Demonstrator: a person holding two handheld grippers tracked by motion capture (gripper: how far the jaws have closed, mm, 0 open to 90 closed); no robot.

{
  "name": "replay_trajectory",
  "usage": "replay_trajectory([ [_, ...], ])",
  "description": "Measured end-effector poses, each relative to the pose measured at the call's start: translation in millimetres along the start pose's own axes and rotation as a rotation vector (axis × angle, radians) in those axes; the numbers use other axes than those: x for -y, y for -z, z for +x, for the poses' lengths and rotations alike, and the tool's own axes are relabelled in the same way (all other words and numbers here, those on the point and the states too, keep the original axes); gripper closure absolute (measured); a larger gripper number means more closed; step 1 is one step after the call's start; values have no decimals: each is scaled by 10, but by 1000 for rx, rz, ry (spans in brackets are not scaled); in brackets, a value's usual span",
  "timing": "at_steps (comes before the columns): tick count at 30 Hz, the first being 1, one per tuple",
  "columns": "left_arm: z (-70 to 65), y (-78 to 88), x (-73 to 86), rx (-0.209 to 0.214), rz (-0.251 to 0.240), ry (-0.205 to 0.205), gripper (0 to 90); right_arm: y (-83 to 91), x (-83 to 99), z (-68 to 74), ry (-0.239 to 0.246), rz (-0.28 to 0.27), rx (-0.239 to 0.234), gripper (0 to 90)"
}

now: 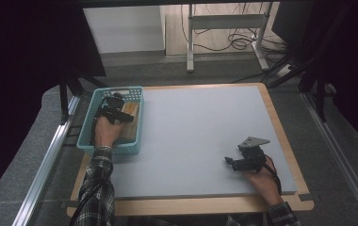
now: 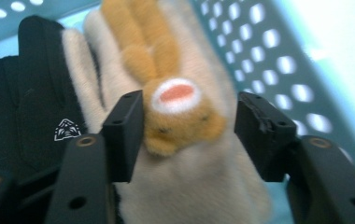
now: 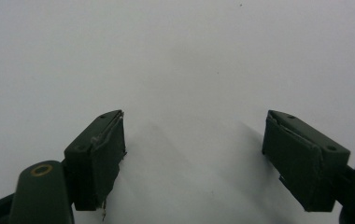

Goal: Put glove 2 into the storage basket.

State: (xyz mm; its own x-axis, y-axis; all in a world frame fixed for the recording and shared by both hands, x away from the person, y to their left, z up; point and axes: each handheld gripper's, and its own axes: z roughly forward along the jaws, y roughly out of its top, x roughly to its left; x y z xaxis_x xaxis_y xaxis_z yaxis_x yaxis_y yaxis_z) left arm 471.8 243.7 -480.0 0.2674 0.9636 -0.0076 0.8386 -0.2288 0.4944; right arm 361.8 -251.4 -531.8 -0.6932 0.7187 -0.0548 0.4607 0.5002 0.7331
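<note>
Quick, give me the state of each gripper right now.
Left gripper: open, jaws either side of the orange plush patch on the cream fuzzy glove, inside the teal perforated plastic basket.
Right gripper: open, holding nothing, over the grey table mat.

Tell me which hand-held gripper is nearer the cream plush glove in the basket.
Left. The left hand-held gripper is over the teal basket, jaws open astride the cream plush glove. The right hand-held gripper hovers over the bare grey mat, far off.

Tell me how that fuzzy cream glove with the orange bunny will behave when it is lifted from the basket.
The fuzzy cream glove with the orange plush bunny will probably flop and drape, since it looks like soft pile fabric. It is likely light. The left tool, open astride the bunny, may squash the bunny rather than slip.
</note>
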Motion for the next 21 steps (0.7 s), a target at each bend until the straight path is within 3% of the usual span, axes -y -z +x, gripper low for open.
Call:
replay_trajectory([
  [5,16,-30,-12,5,-9,35,601,0,0,-1,-1,0,-1,210],
  [9,-22,56,-29,112,-58,62,643,0,0,-1,0,0,0,210],
  [11,-69,67,-45,129,-52,53,642,0,0,0,0,0,0,210],
  [13,-95,38,-52,110,-22,24,625,0,0,0,0,0,0,210],
  [17,-10,91,-24,137,-75,49,511,0,0,0,0,0,-1,210],
  [19,24,170,-7,104,-107,37,424,0,0,-1,0,0,0,210],
  [21,65,238,14,70,-126,30,392,0,0,0,0,0,0,210],
])
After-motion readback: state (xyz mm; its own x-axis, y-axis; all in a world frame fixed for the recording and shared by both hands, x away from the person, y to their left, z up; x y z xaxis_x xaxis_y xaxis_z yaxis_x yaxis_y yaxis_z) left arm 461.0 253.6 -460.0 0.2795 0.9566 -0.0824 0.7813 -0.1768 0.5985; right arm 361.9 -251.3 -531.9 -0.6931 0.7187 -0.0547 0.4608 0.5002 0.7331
